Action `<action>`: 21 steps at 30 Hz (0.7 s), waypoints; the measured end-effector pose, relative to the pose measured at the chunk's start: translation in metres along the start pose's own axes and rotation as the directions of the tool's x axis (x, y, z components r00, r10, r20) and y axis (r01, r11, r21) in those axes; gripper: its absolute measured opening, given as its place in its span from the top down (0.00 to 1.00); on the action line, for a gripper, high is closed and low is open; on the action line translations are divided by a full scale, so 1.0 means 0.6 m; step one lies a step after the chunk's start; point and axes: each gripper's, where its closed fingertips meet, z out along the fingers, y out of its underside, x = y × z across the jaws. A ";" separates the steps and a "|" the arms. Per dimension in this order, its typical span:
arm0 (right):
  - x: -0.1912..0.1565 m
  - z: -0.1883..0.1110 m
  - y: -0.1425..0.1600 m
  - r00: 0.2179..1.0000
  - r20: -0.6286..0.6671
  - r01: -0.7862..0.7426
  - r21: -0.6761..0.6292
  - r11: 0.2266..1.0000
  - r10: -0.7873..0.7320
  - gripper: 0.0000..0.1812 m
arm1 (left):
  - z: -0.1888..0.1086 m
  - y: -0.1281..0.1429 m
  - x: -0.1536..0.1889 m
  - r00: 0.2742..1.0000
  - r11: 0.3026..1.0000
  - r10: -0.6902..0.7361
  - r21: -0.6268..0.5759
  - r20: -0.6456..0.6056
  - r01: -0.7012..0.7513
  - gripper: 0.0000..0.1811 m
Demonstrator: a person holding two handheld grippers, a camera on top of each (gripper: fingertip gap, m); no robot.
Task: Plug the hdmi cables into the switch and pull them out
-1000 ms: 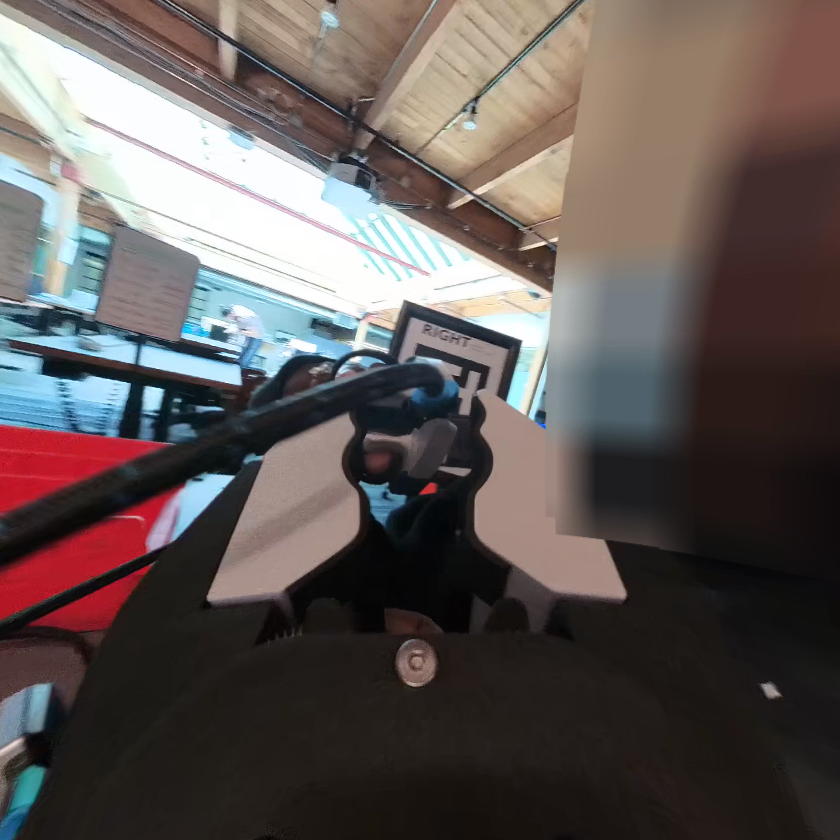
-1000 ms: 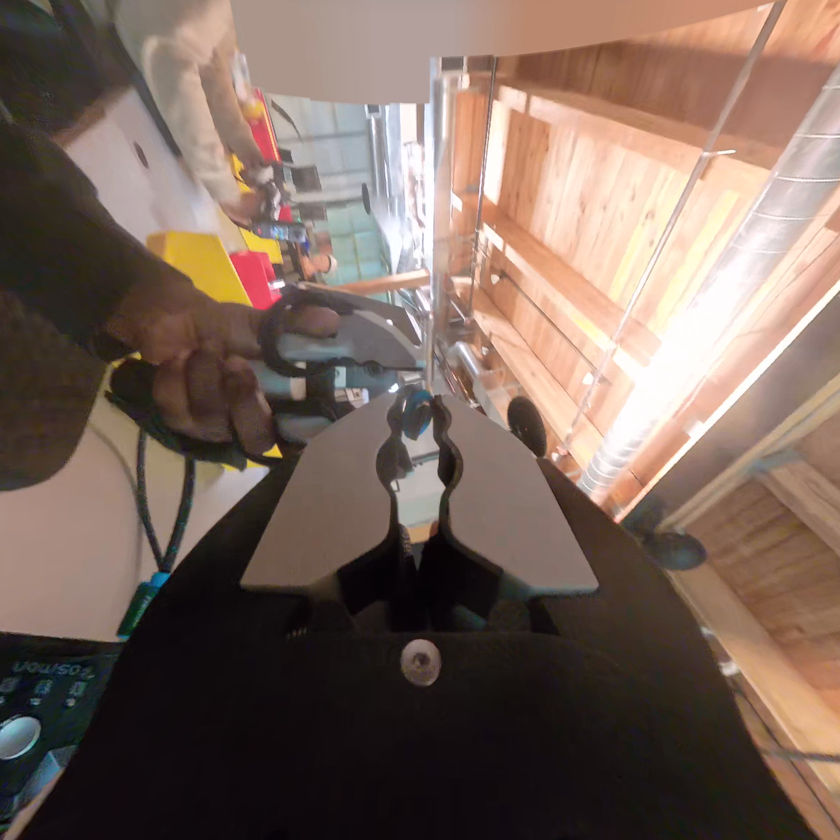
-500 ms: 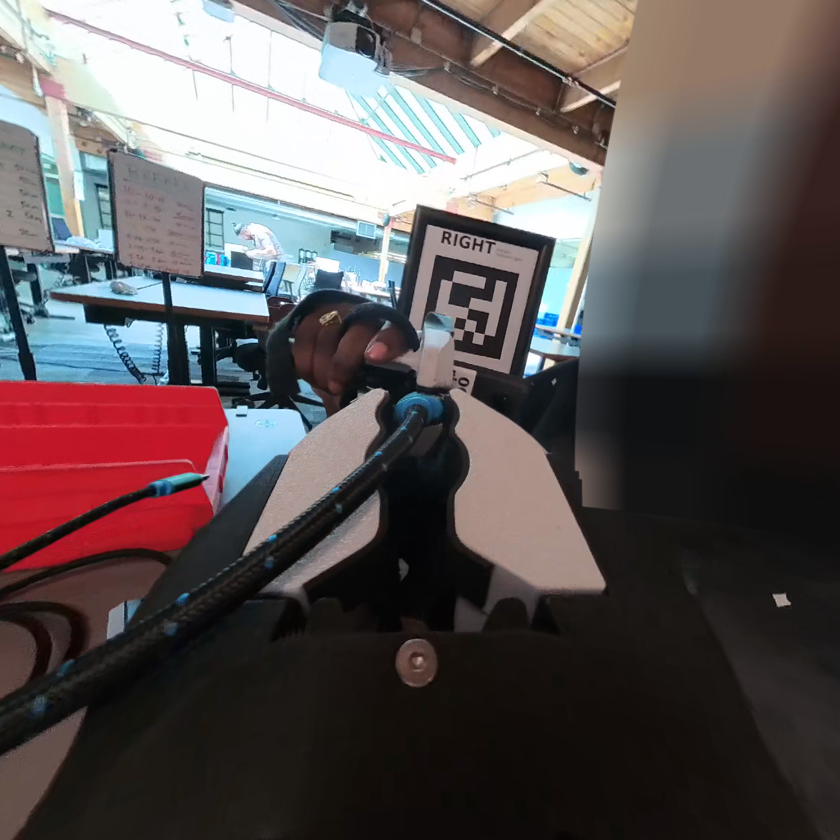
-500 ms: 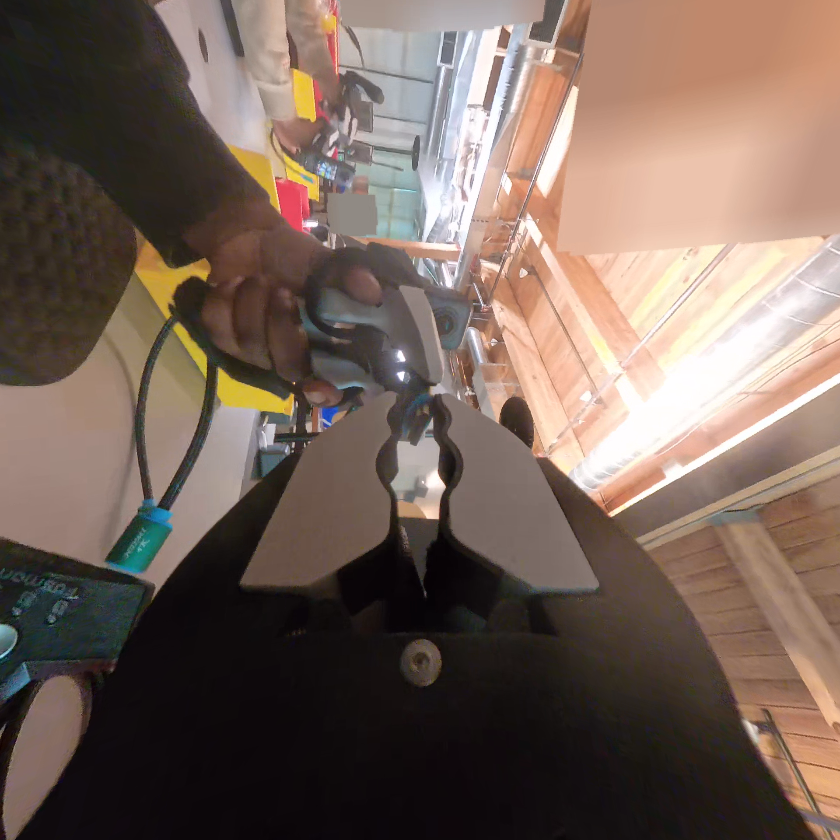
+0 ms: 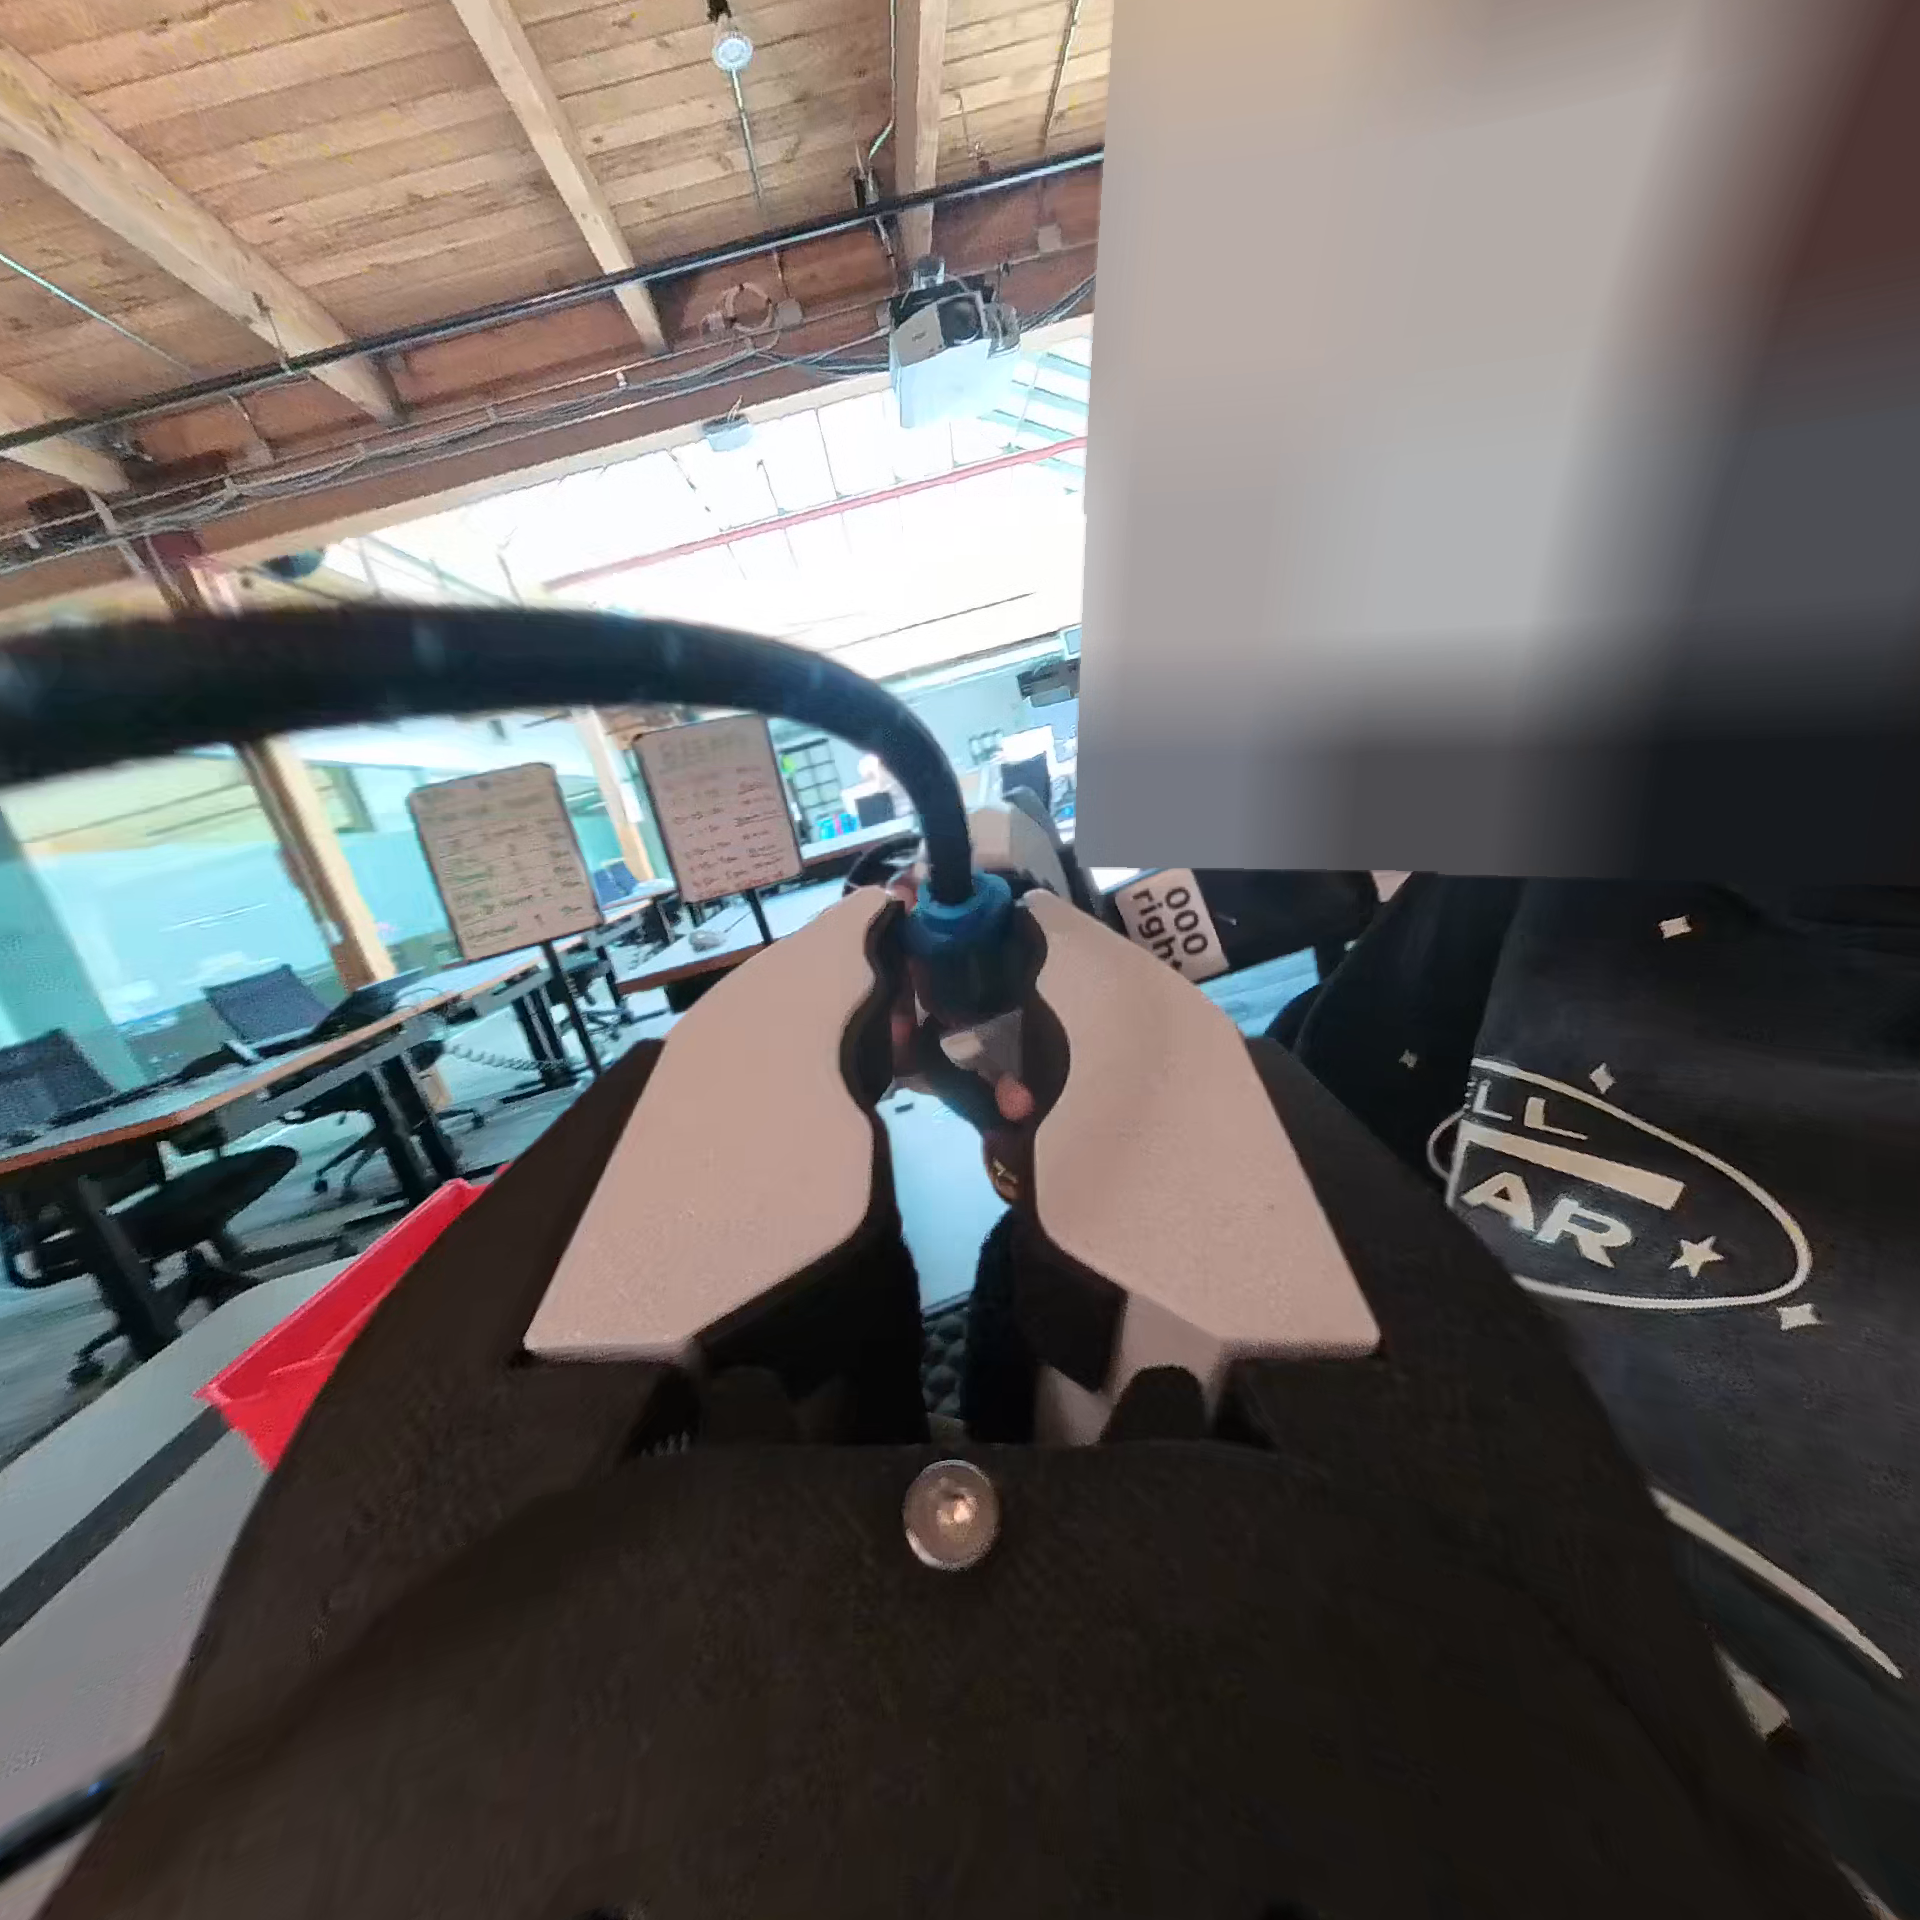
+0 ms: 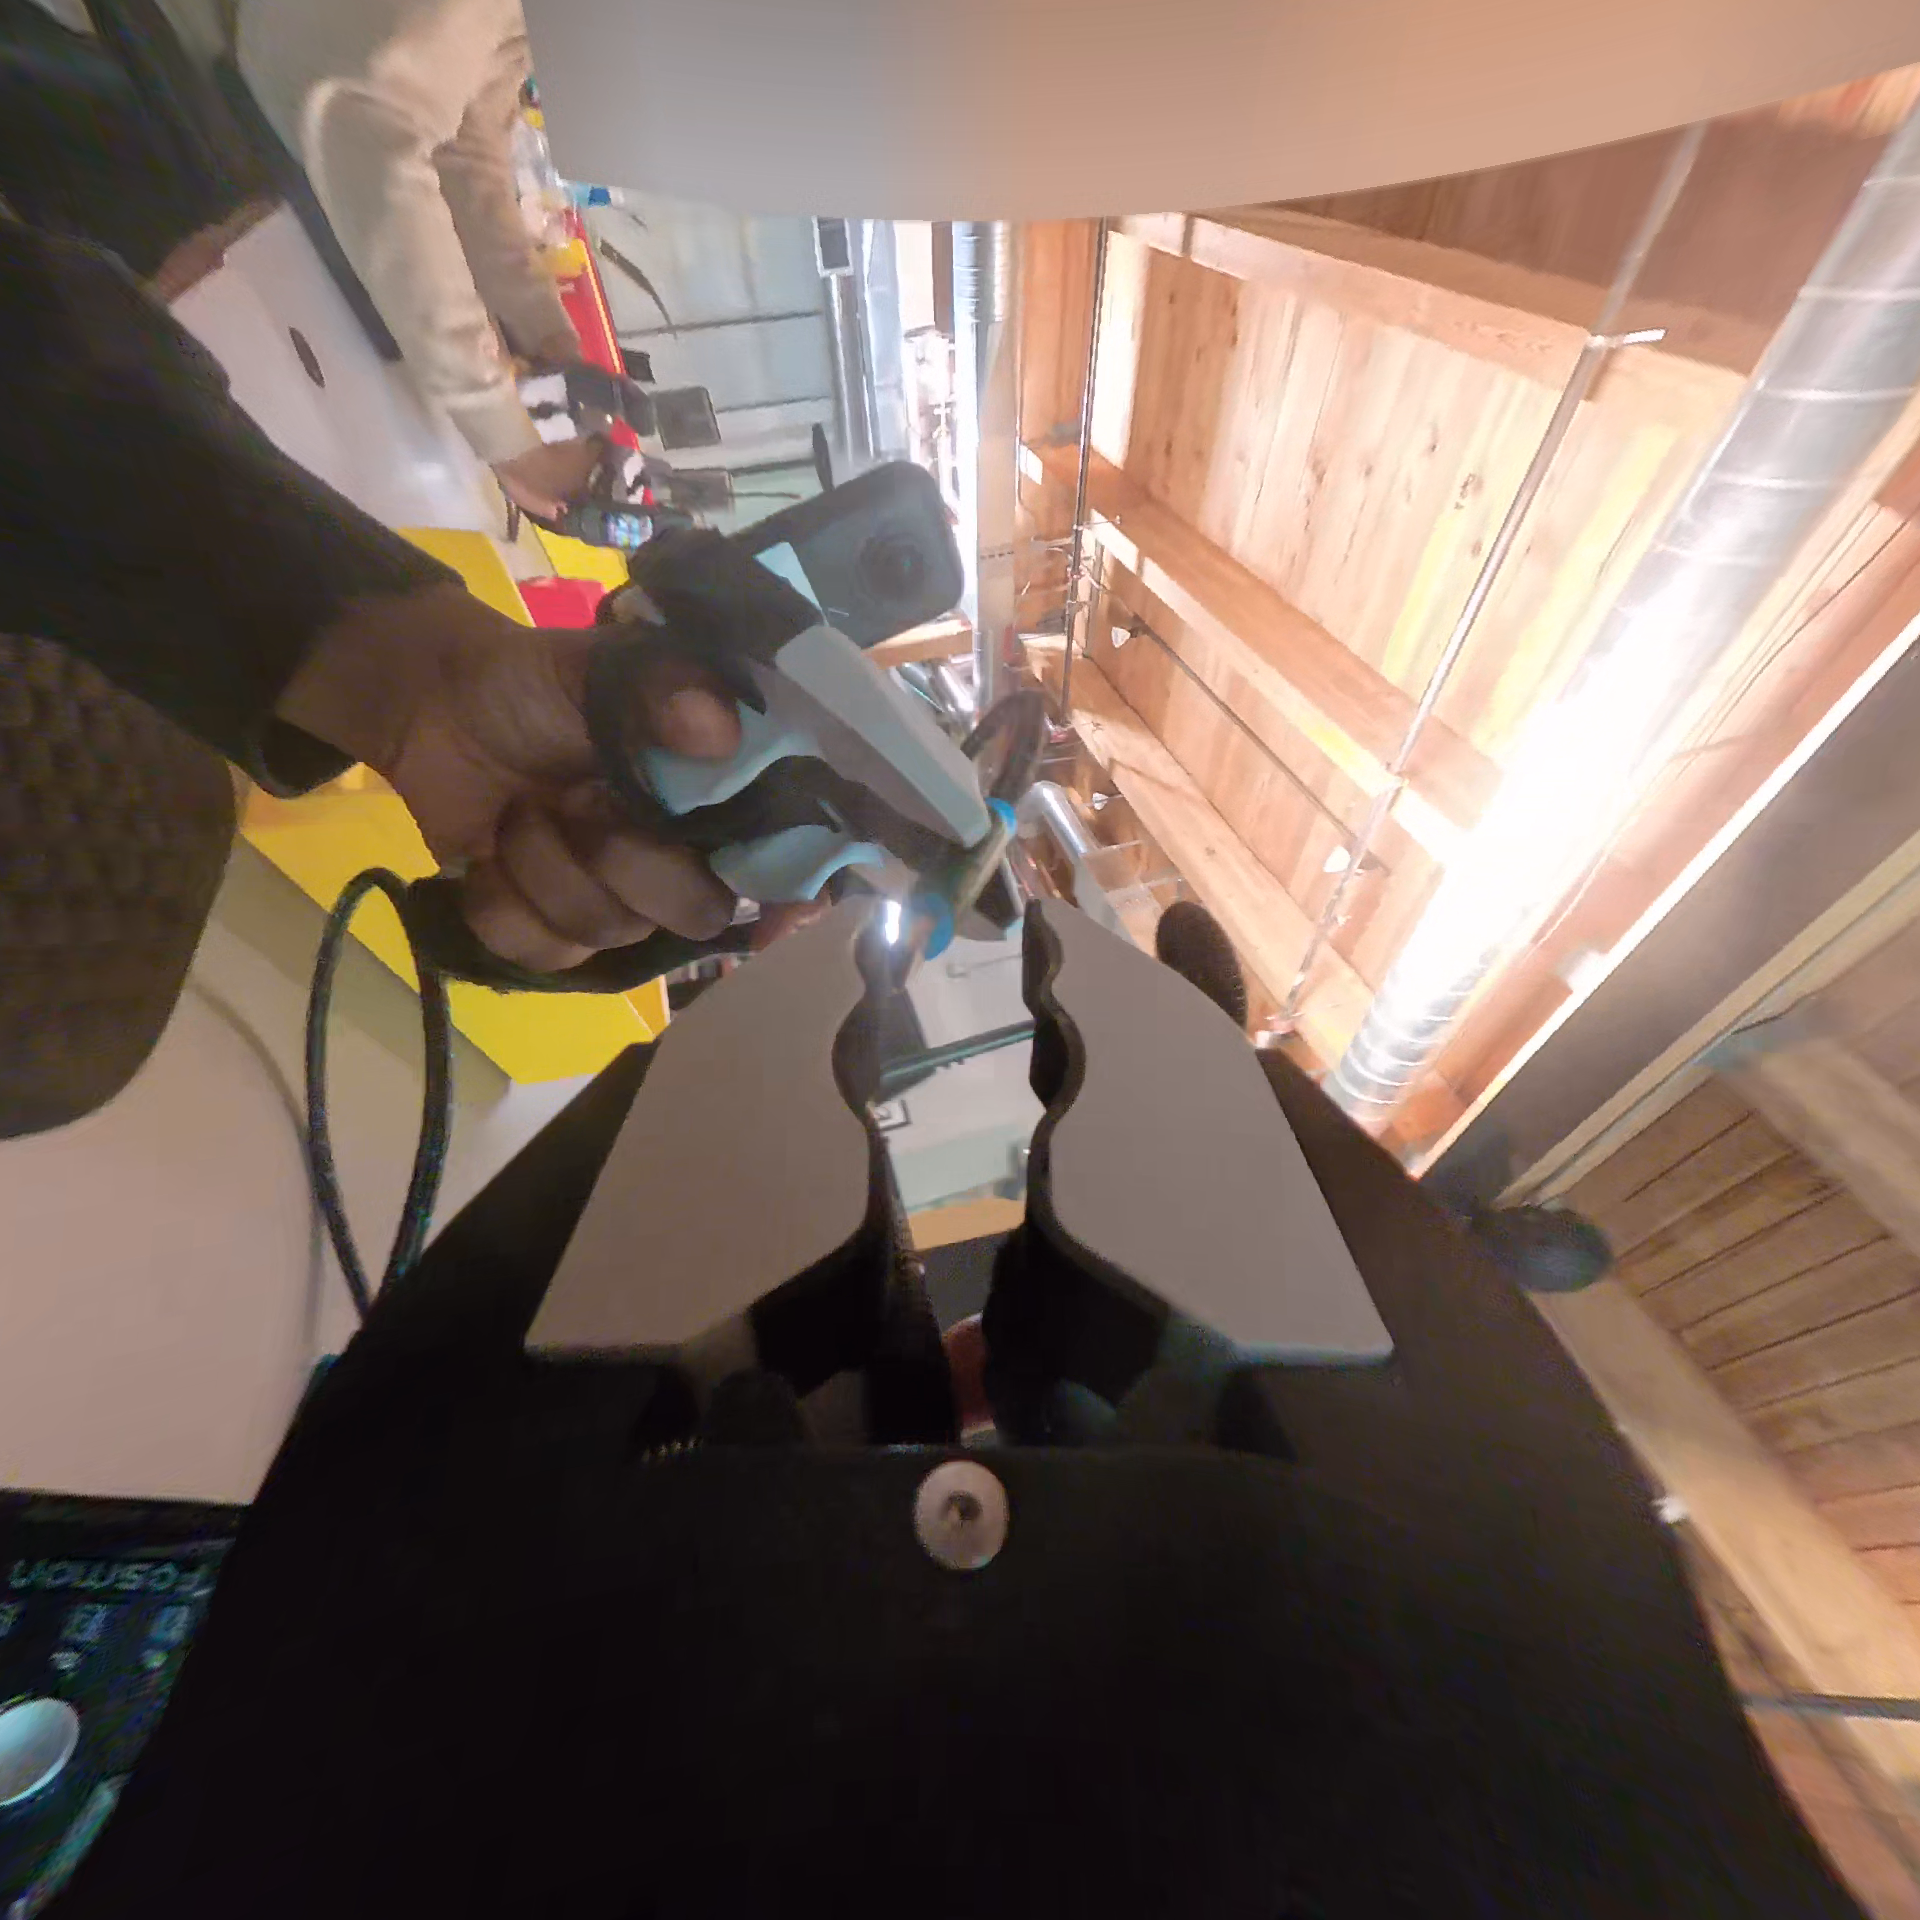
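Above the table, both grippers aloft: hand-over of one cable

Left wrist view, left gripper [image 5: 961,925]: closed on the blue collar of the cable [image 5: 540,665], which arcs up and away to the left; plug end hidden behind the fingers

Left wrist view, right gripper: part glimpsed just beyond the left fingertips; state not readable from this side

Left wrist view, bin [image 5: 322,1340]: red, low left, only a corner shown; contents cannot be told

Left wrist view, background: desks and two whiteboards [image 5: 717,805] well beyond

Right wrist view, right gripper [image 6: 940,940]: fingers parted, nothing between them

Right wrist view, left gripper [image 6: 966,873]: held in a hand [image 6: 520,769], just beyond the right fingertips, blue collar pinched at its tip; cable loops down beneath the hand

Right wrist view, switch [image 6: 94,1621]: dark box at lower left, only an edge in frame; no plug seen in it here

Right wrist view, yellow bin [image 6: 499,997]: behind the hand; contents hidden

Step, as judged: cable out of the switch and carried in the air, between pulling and plugging

Next move, as judged: bring the plug down toward the switch, square it to a port, and keep the stiff cable's bend from twisting it
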 end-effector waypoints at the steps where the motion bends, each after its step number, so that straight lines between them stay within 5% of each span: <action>1: -0.003 0.002 -0.002 0.999 -0.001 0.036 -0.010 0.999 -0.036 0.88 | -0.001 -0.002 0.001 1.000 1.000 -0.020 0.014 -0.009 0.020 0.90; 10: -0.005 0.004 0.019 0.948 0.005 0.315 -0.150 0.937 -0.318 0.93 | -0.009 0.009 -0.009 0.988 0.987 -0.151 -0.061 -0.014 0.150 0.87; 15: -0.005 0.006 0.029 0.868 0.032 0.488 -0.236 0.840 -0.495 0.93 | -0.012 0.019 -0.019 0.988 0.973 -0.137 -0.175 0.077 0.149 0.84; 21: -0.011 0.011 0.043 0.819 0.046 0.561 -0.275 0.781 -0.572 0.94 | -0.014 0.016 -0.043 0.966 0.966 -0.181 -0.151 0.184 0.209 0.87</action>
